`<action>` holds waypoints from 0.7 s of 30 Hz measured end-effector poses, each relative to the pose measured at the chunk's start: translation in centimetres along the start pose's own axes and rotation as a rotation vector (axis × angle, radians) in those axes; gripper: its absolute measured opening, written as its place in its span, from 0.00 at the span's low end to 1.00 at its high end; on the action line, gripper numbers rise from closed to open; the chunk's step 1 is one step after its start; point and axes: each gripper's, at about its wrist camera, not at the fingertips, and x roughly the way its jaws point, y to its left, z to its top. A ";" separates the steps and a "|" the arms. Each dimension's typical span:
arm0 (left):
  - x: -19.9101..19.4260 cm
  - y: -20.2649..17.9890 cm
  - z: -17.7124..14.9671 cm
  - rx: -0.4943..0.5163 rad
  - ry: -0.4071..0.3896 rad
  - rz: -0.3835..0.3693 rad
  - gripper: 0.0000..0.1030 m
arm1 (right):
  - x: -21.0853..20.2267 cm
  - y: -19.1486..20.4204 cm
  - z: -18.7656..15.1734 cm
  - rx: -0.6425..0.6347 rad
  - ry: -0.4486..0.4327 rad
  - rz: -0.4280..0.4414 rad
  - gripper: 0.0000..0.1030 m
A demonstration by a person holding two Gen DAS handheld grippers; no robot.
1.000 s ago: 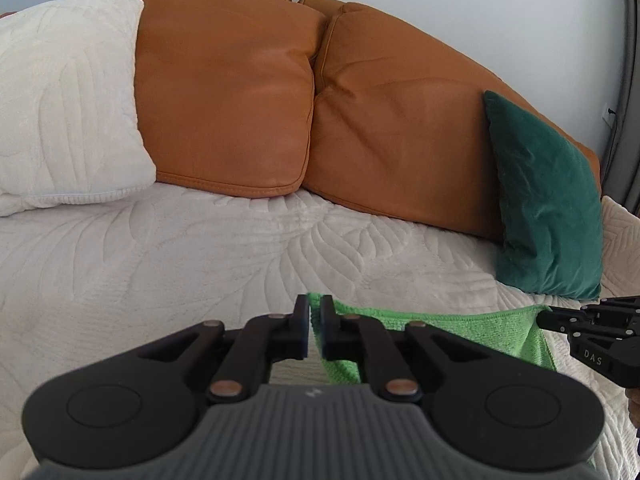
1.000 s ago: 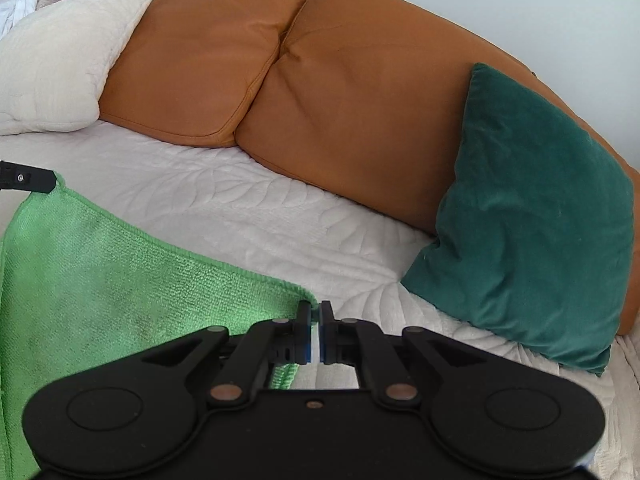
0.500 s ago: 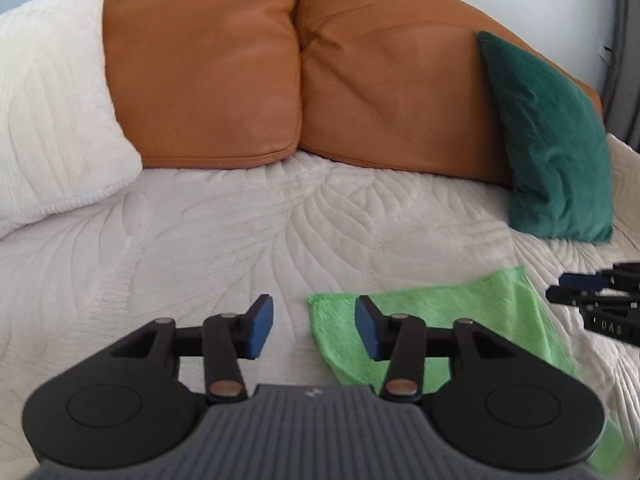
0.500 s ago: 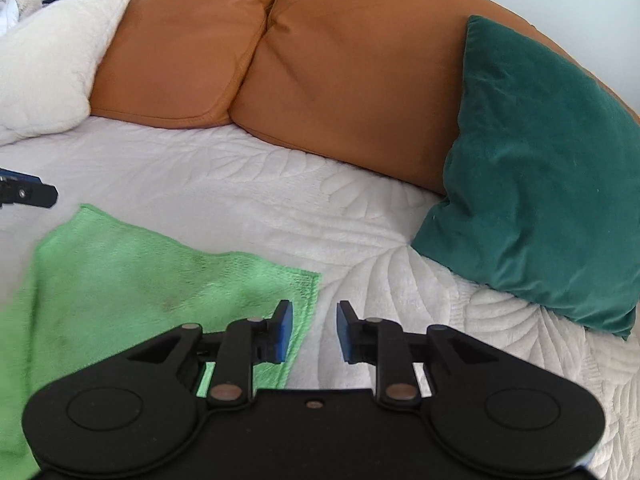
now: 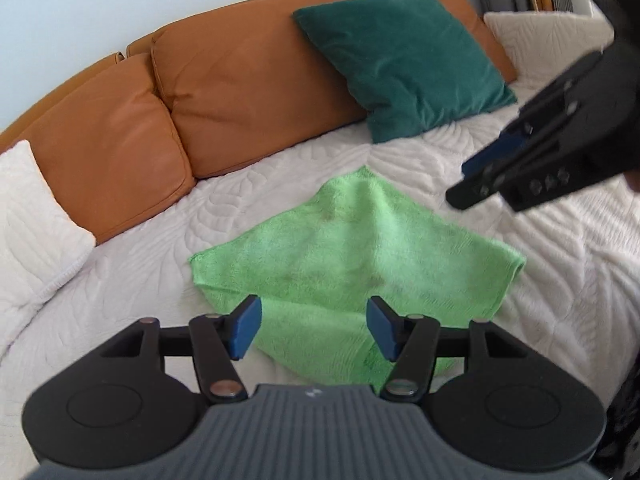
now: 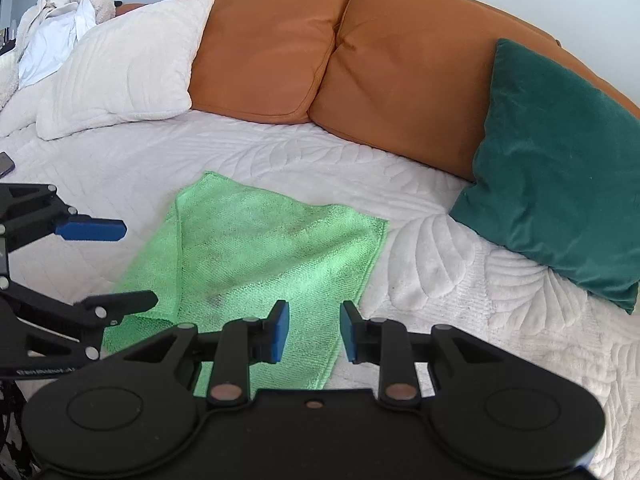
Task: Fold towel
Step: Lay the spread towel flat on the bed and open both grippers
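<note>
While the green towel (image 5: 352, 256) lies folded on the white quilted bed cover (image 5: 132, 280), neither tool has hold of it. In the left wrist view the left tool (image 5: 314, 330) hangs above the towel's near edge with its 2 blue-padded fingers (image 5: 244, 326) spread wide and its jaws opening, only the cloth below showing through the gap and nothing pinched between the pads. The right tool (image 5: 476, 176) reaches in from the upper right of that view, blurred, well clear of the towel's far corner. In the right wrist view the right tool (image 6: 314, 330) stands partly open, narrower than the left one, its pads above the towel's near right edge and gripping nothing. There the towel (image 6: 256, 256) shows a doubled layer, with a folded strip running along its left side. The left tool (image 6: 116, 268) enters from the left edge of that view, 1 blue pad raised above the bed cover and 1 black finger over the towel's left edge. Behind the towel, 2 orange leather cushions (image 6: 328, 48) lean against the wall, a dark green velvet pillow (image 6: 560, 176) stands at the right, and a white quilted pillow (image 6: 120, 68) lies at the left. A heap of pale laundry (image 6: 60, 28) sits beyond the white pillow, and a small dark object (image 6: 6, 164), too little of it showing to identify, lies at the left edge.
</note>
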 end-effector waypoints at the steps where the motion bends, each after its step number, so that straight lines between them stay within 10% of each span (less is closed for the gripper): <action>1: -0.1 0.4 -0.4 -0.019 0.011 0.017 0.60 | -0.2 0.0 -0.1 -0.003 0.006 0.000 0.27; 10: -2.6 5.9 -3.3 -0.299 0.077 0.149 0.60 | -0.9 0.2 -1.4 -0.048 0.061 0.008 0.27; 16: -2.9 0.3 0.2 -0.169 -0.076 -0.002 0.60 | -0.6 0.7 -1.4 -0.045 0.060 0.018 0.27; 21: 0.6 -3.0 -0.3 -0.036 -0.003 0.042 0.60 | -0.7 0.6 -1.8 -0.026 0.081 0.025 0.27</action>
